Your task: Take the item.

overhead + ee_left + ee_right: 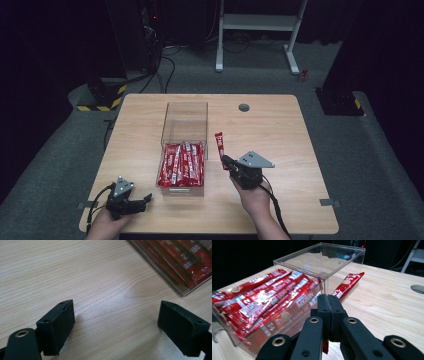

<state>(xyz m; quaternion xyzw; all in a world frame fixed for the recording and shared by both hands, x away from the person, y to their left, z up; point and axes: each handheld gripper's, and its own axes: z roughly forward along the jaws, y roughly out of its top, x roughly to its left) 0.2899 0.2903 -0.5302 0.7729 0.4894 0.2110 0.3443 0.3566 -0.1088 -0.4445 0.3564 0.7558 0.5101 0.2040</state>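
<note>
A clear plastic box [184,122] stands in the middle of the wooden table [285,135], its near half packed with several red sachet sticks [181,165]. My right gripper [226,161] is just right of the box, shut on the near end of one red sachet stick [219,142] that points away from me. In the right gripper view the closed jaws [329,300] pinch that stick [348,283] beside the box wall [322,280]. Near the front left table edge, my left gripper [145,200] is open and low over bare wood [116,325]. A box corner with sachets [185,260] lies beyond it.
A round cable hole [244,107] sits in the far part of the tabletop. Behind the table stands a white metal frame [260,22] on grey carpet, and cables and black-yellow striped bases [102,100] lie at the back left.
</note>
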